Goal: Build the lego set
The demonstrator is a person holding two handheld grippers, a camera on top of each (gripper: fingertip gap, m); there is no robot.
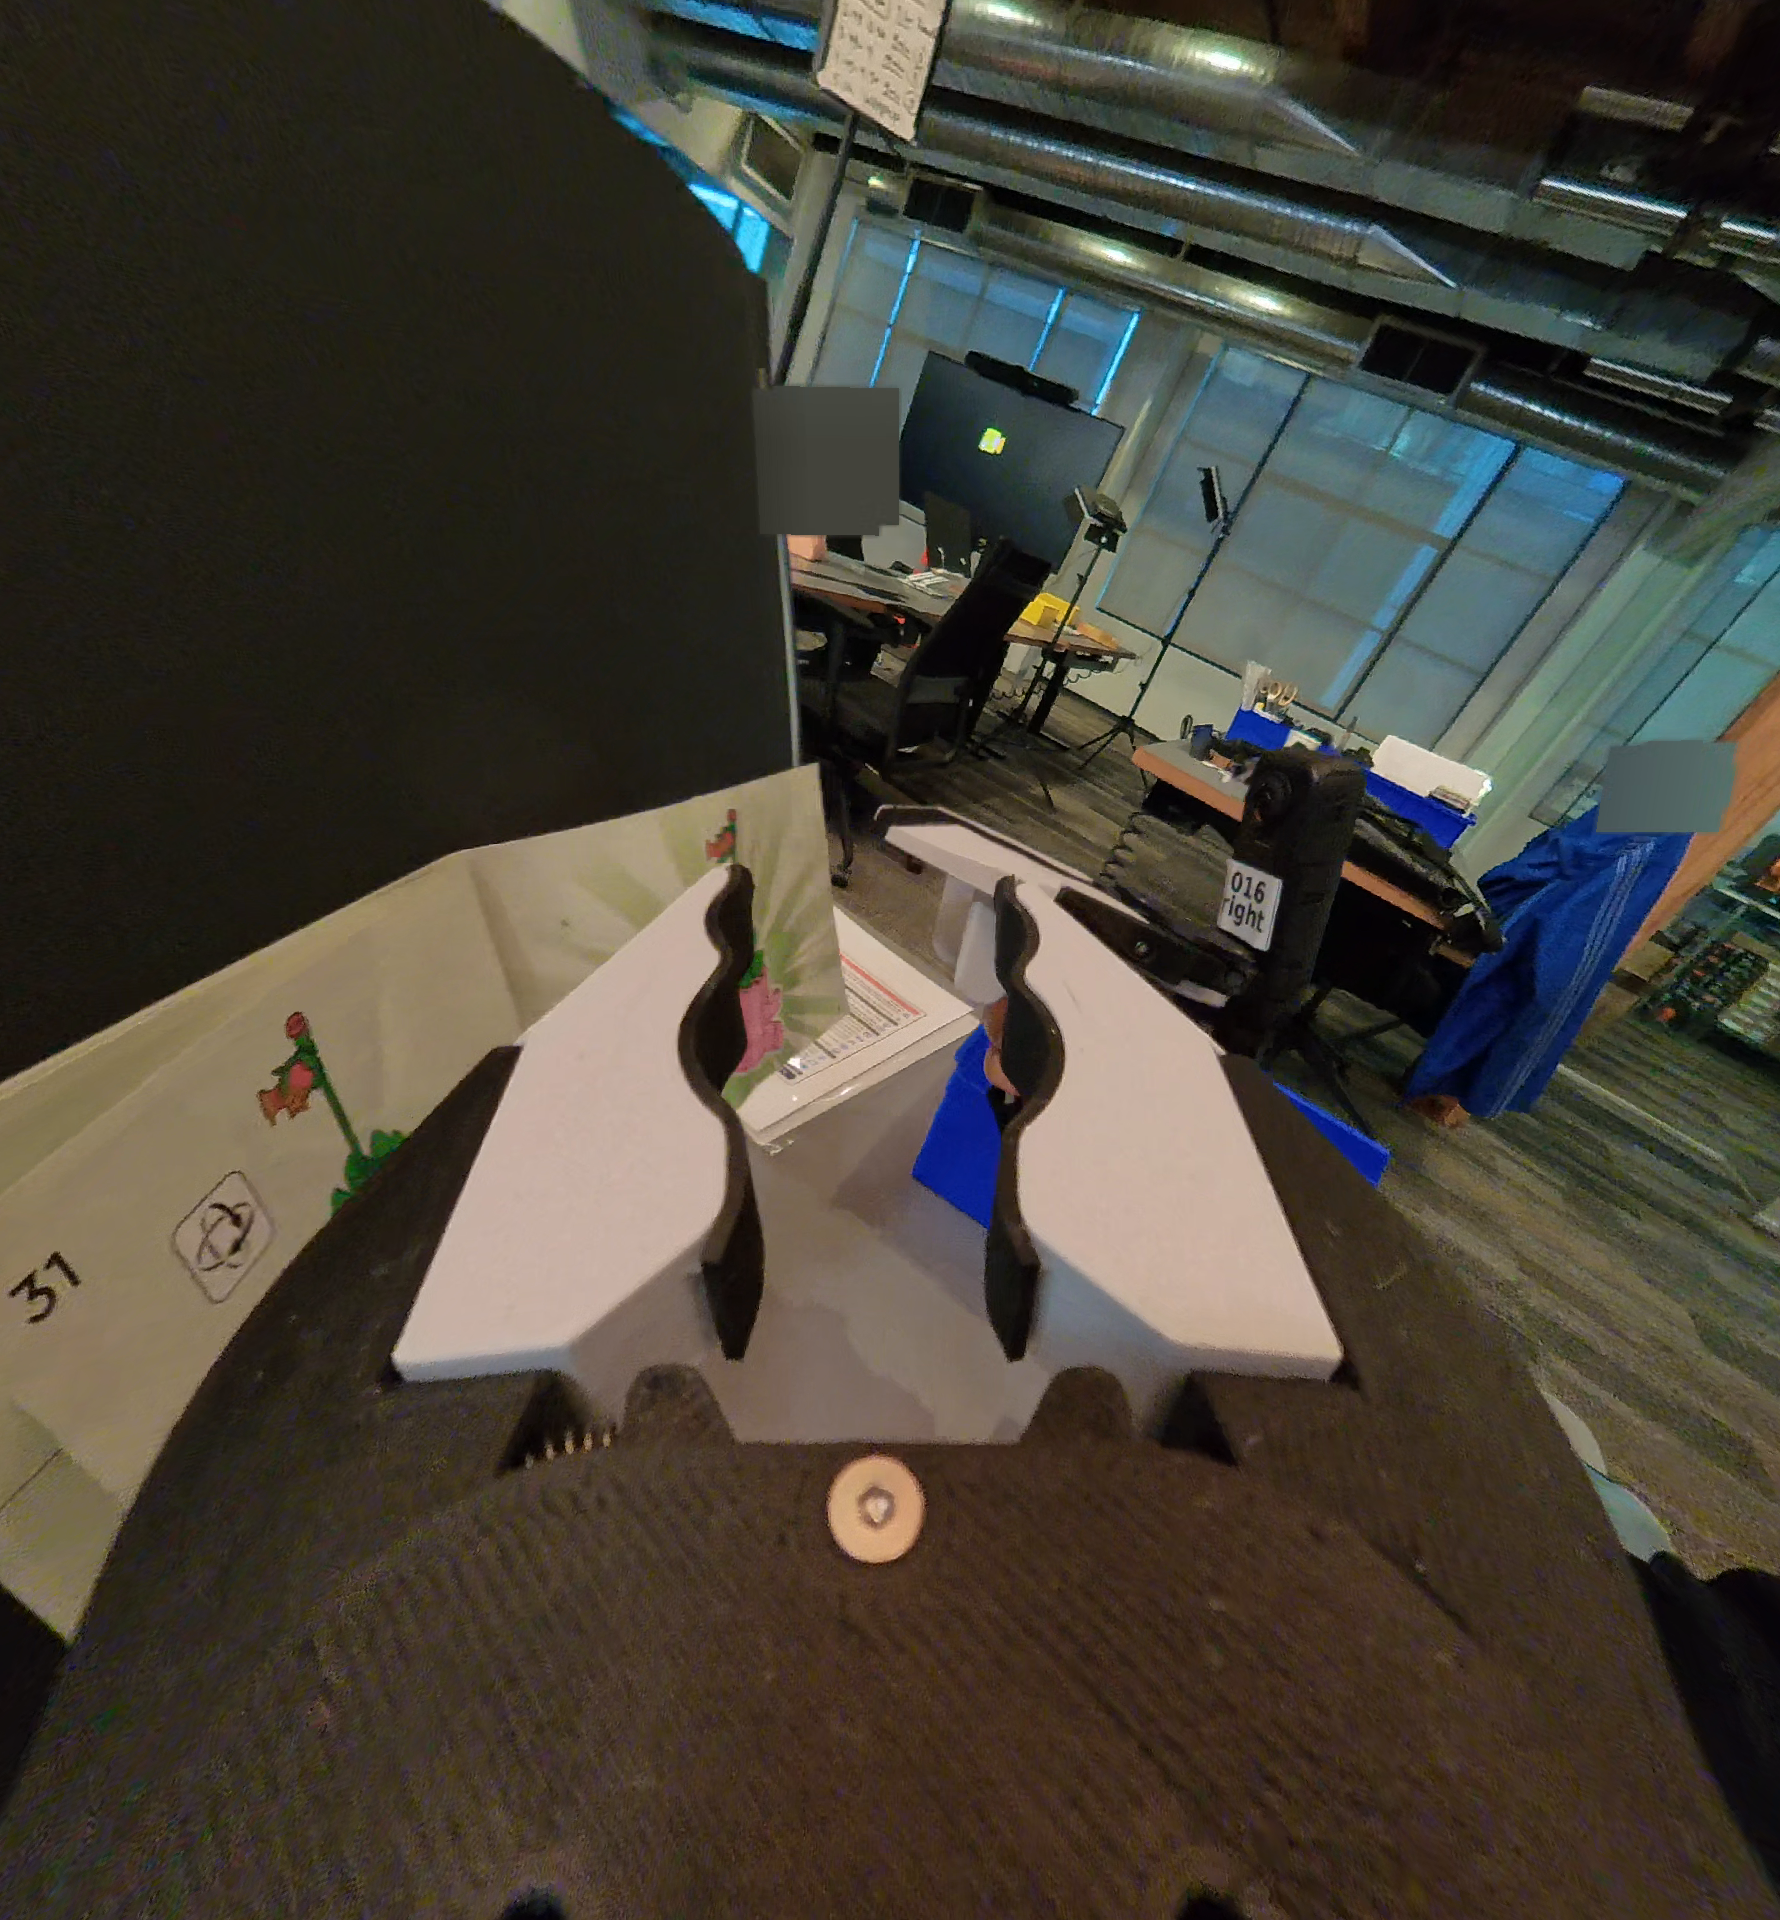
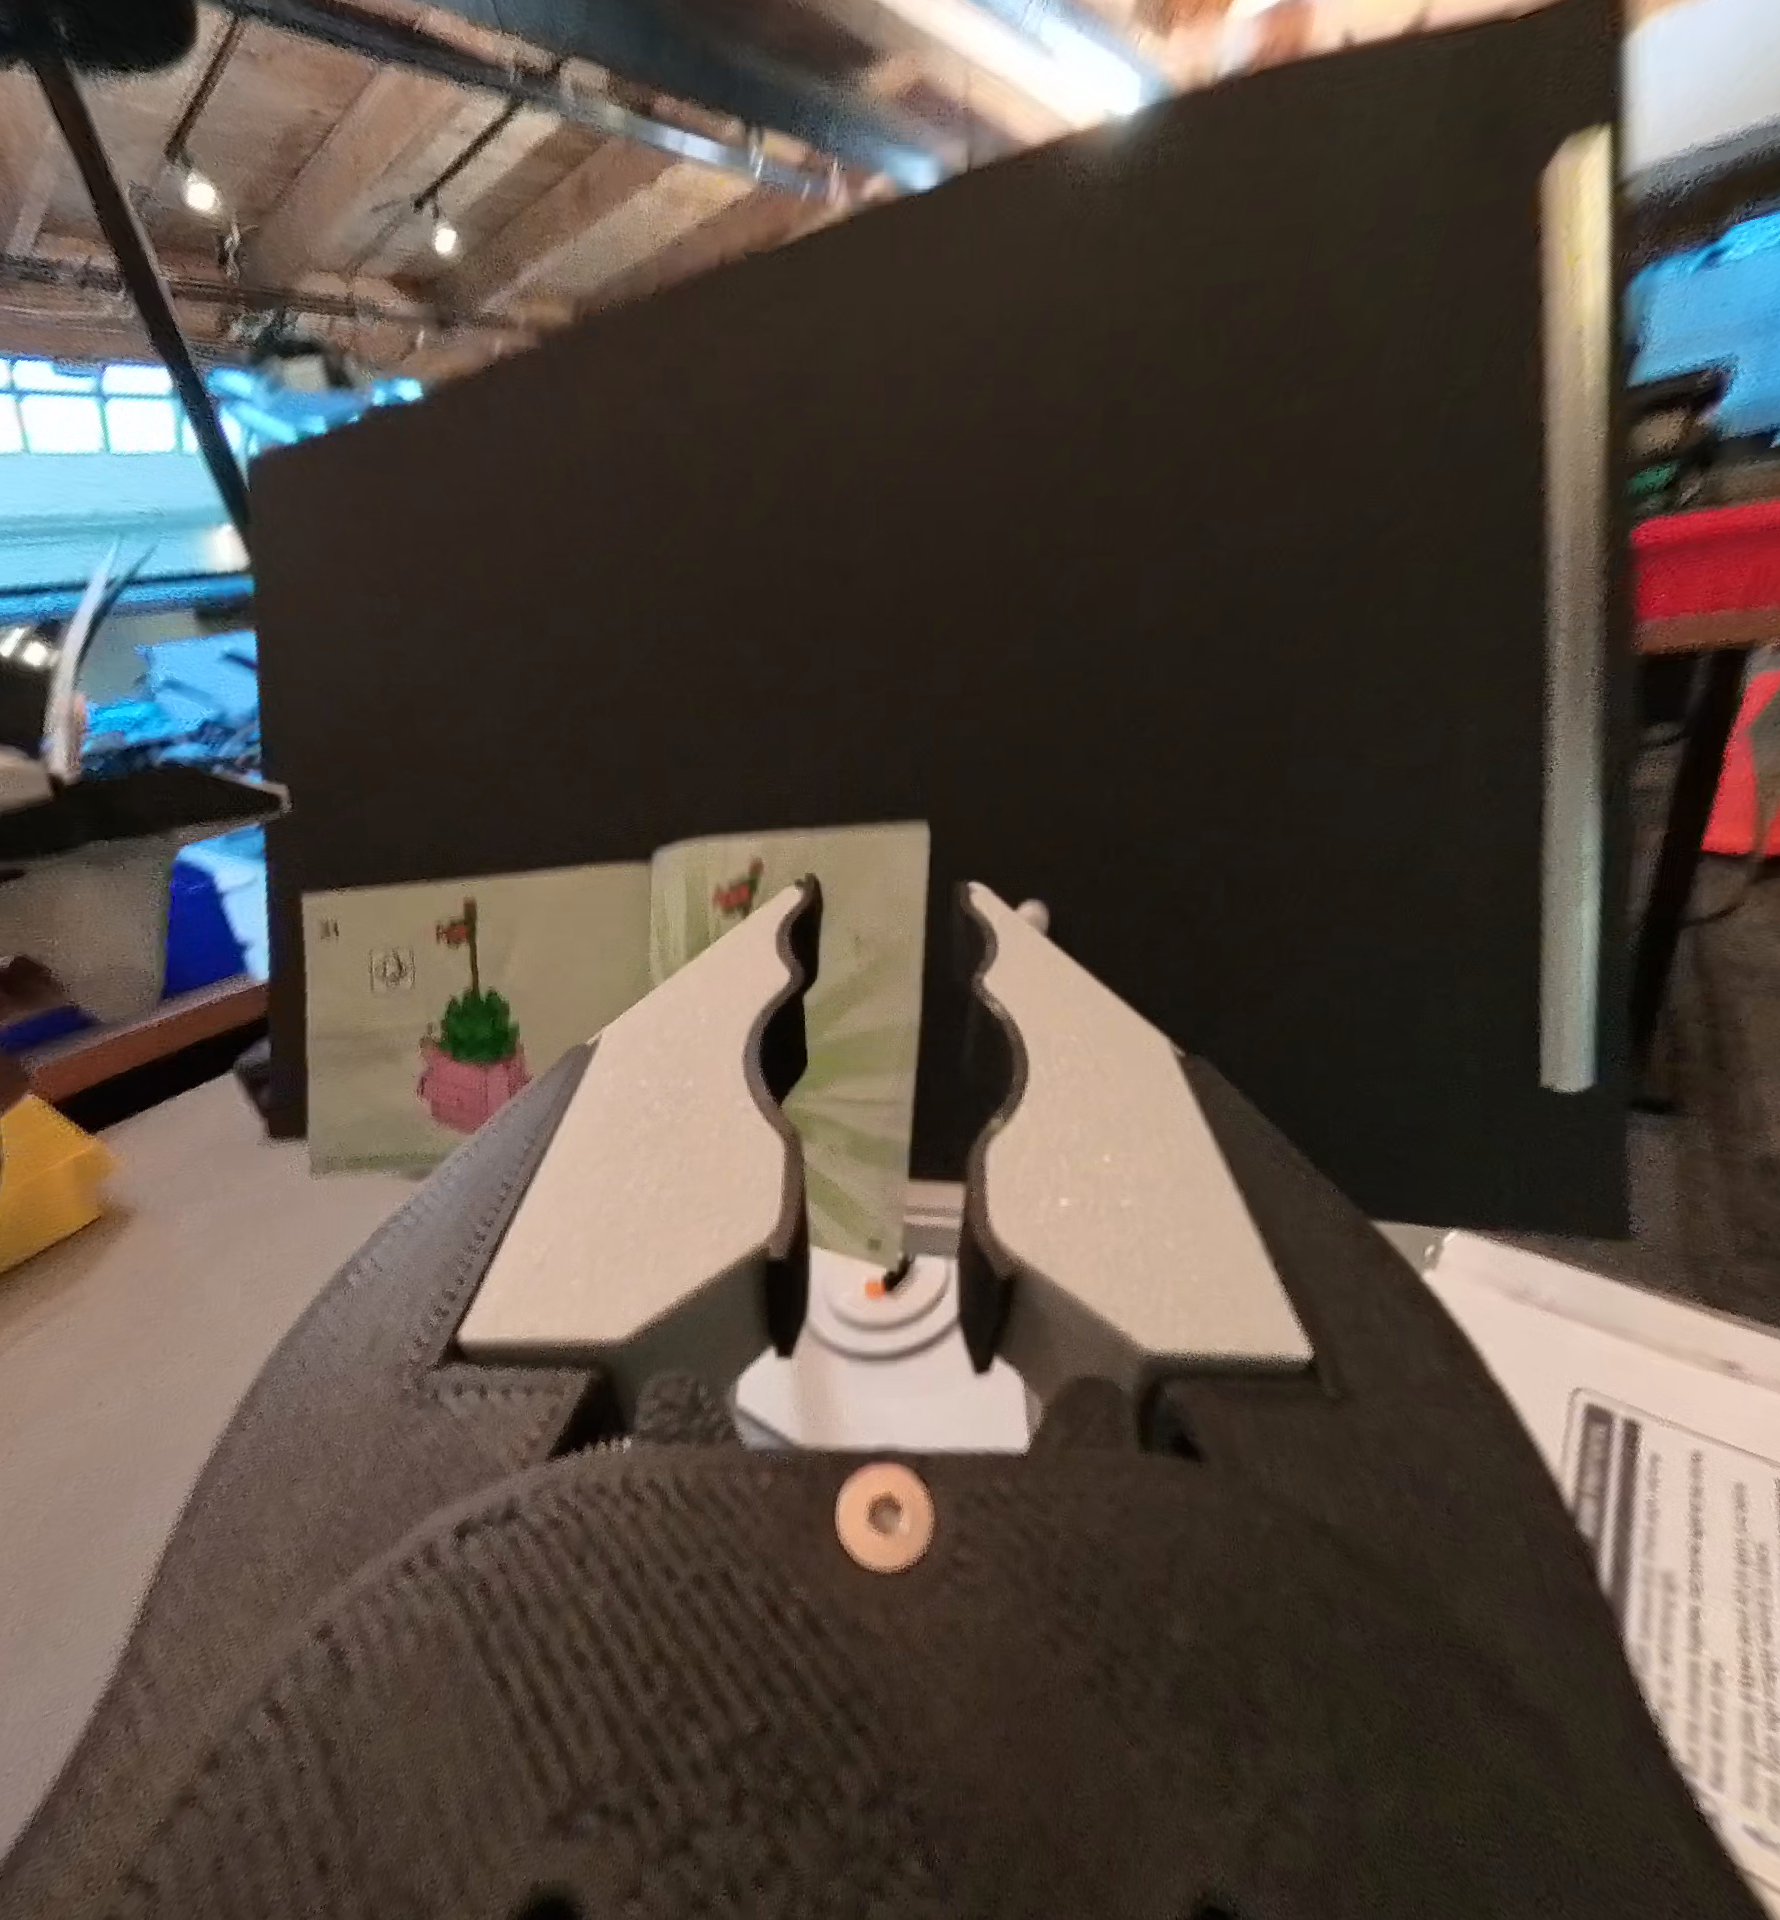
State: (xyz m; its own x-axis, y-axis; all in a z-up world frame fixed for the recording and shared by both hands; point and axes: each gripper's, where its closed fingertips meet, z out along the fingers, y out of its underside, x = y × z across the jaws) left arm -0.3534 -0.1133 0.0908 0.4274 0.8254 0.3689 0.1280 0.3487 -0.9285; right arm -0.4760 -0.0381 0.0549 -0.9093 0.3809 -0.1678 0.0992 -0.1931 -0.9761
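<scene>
The open instruction booklet (image 1: 273, 1101) stands against a black board and shows a pink pot with a green plant and a flower stem; it also shows in the right wrist view (image 2: 470, 1018). My left gripper (image 1: 870, 914) is open and empty, held above the table and pointing at the booklet's right edge. My right gripper (image 2: 888, 902) is open and empty, pointing at the booklet. Low between its fingers sits a white round base (image 2: 875, 1320) with a small orange and black piece (image 2: 884, 1284) on it. The right gripper's black body (image 1: 1291, 862) shows beyond my left gripper.
A blue bin (image 1: 959, 1143) sits just past my left gripper, next to a white printed sheet (image 1: 865, 1023). A yellow bin (image 2: 24, 1195) is at the table's left. Another printed sheet (image 2: 1696, 1558) lies at the right. The black board (image 2: 1073, 623) closes off the back. Spacing between my two grippers at the tips: around 15 cm.
</scene>
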